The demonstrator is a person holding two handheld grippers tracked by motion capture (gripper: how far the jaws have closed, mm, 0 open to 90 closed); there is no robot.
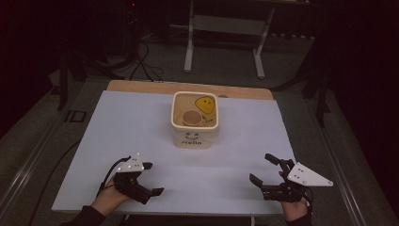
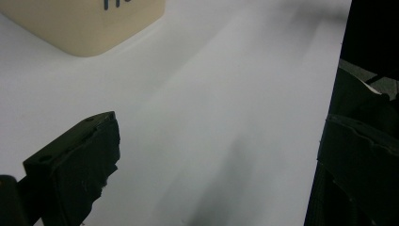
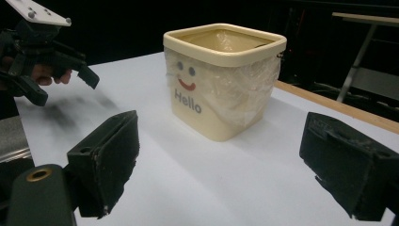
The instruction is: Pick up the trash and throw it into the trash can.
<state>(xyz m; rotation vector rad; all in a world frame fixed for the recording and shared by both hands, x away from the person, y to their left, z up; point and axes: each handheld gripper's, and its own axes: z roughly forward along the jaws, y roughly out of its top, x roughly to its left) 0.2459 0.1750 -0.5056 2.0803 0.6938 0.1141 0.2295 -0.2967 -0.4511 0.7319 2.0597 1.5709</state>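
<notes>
Both grippers sit at the near edge of the white table [image 1: 141,122], apart from everything, so this reads as the start position, w/ no step really begun. The left gripper [image 1: 151,179] is at near left, jaws spread wide and empty; in the left gripper view its two black jaws stand far apart over bare tabletop, and a corner of the cream bin [image 2: 84,26] shows at the top left of that view. The right gripper [image 1: 264,169] is at near right, likewise released and holding nothing (its own view shows both jaws wide, framing the bin between them but well short of it). The bin [image 1: 195,117] stands upright at the centre of the table toward the far side, square, cream, w/ a smiley face and "Hello" on its near wall; the right gripper view shows a clear plastic liner [image 3: 244,84] tucked in and draped over one side. Inside, from the high view, a yellow smiley-faced piece [image 1: 206,104] leans at the far right corner and a round brownish thing [image 1: 191,117] lies on the bottom, prob. a cup or lid, can't tell which. My read: the work concerns the bin or its contents, and it's at the approach stage. The next move prob. calls for carrying one gripper forward and up over the rim, then down inside w/ jaws kept open, taking care not to snag the liner or tip the bin; the other gripper may need to steady the near wall.
</notes>
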